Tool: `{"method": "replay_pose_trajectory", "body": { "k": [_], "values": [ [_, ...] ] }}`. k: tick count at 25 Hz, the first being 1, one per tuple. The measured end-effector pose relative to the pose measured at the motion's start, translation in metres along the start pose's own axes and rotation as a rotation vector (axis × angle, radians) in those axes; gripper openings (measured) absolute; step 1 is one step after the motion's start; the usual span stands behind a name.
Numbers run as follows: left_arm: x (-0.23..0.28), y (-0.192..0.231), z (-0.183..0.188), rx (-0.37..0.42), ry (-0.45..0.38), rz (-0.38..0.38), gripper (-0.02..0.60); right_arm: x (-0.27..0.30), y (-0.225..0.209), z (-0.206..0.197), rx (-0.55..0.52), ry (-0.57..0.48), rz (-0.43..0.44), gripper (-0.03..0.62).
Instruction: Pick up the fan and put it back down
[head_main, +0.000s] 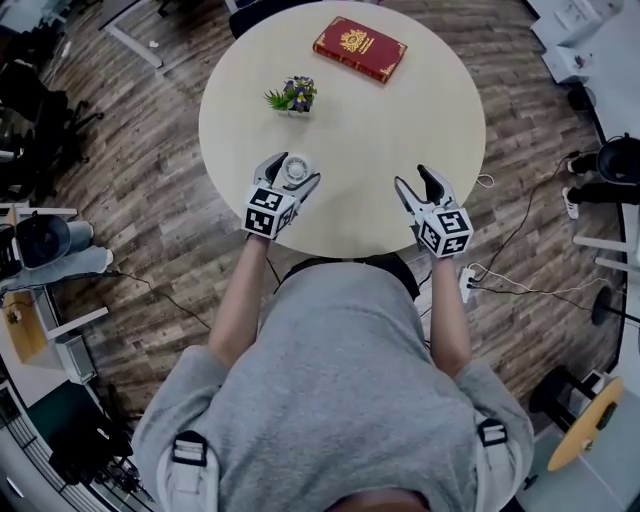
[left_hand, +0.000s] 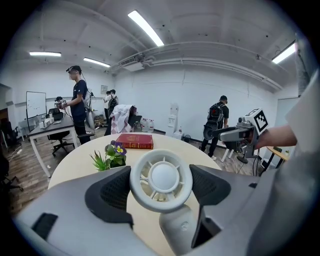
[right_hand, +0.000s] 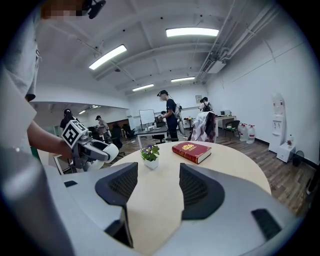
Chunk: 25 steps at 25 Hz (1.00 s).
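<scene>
Clamped in left gripper (head_main: 293, 172): small white round plastic fan (left_hand: 161, 178), stem down above beige round table (head_main: 400, 120); right gripper (head_main: 413, 178) agape, empty, well apart.

White fan (left_hand: 161, 179); cream table (head_main: 400, 140); red book (head_main: 372, 60), gold emblem (head_main: 355, 40); plant (head_main: 279, 99) green, flowers (head_main: 302, 92) seemingly purple.

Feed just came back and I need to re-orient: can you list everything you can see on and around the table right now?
table: one, pale beige, round, centre.
book: one, red with gold print, table's far side.
potted plant: one, green with purple flowers, white pot, nearer than the book, to its left.
fan: one, white, near edge, left side.
bystanders: several, dark clothes, beyond the table.
left gripper: one, grey, jaws closed on the fan.
right gripper: one, grey, jaws apart, empty, near edge.
</scene>
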<state>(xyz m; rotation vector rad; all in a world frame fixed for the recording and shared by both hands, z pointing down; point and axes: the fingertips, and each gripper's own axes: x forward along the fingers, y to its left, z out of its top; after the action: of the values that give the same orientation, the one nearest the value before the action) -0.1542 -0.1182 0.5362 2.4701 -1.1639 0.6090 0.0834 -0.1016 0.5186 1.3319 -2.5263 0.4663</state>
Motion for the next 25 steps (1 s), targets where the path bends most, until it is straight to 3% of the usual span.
{"method": "replay_pose_trajectory", "body": {
  "k": [25],
  "values": [
    [0.012, -0.016, -0.005, -0.008, 0.027, -0.001, 0.377, -0.003, -0.01, -0.015, 0.032, 0.014, 0.016, 0.265]
  ]
}}
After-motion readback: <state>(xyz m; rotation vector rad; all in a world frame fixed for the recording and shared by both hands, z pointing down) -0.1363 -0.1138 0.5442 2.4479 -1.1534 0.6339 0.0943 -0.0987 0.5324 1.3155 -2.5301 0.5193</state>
